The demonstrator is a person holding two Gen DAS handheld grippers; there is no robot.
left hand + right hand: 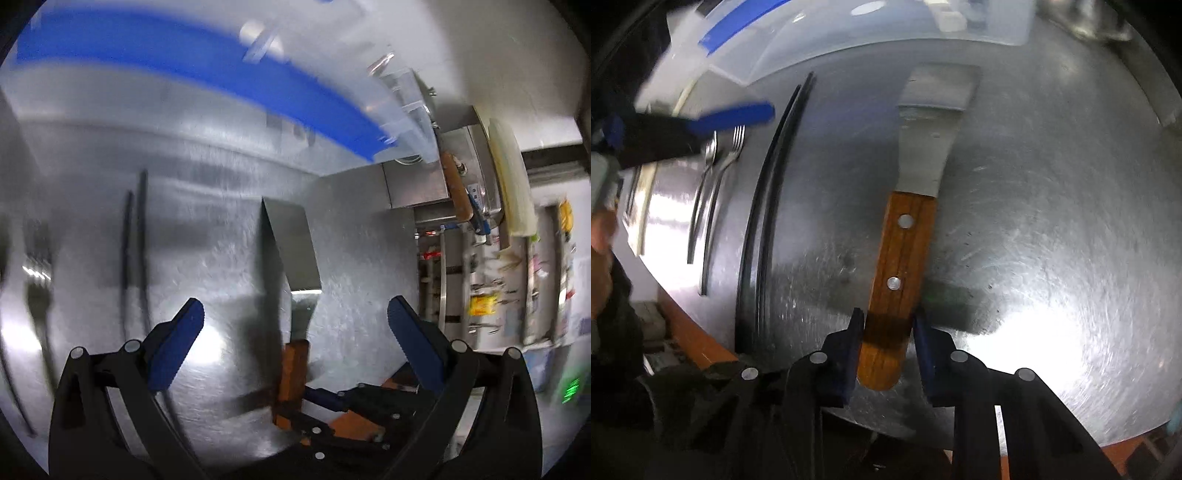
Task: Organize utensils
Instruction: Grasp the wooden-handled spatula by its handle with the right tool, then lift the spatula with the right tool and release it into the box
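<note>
A metal spatula with a wooden handle lies along the steel table. My right gripper is shut on the handle's near end. The spatula also shows in the left wrist view, blade tilted. My left gripper is open and empty above the table, and shows blurred at the left of the right wrist view. Two black chopsticks lie left of the spatula, also in the left wrist view. A fork and another piece of cutlery lie further left; a fork shows in the left wrist view.
A clear plastic bin with a blue band stands at the back of the steel table; it also shows in the right wrist view. Shelves with kitchen items stand beyond the table's right edge.
</note>
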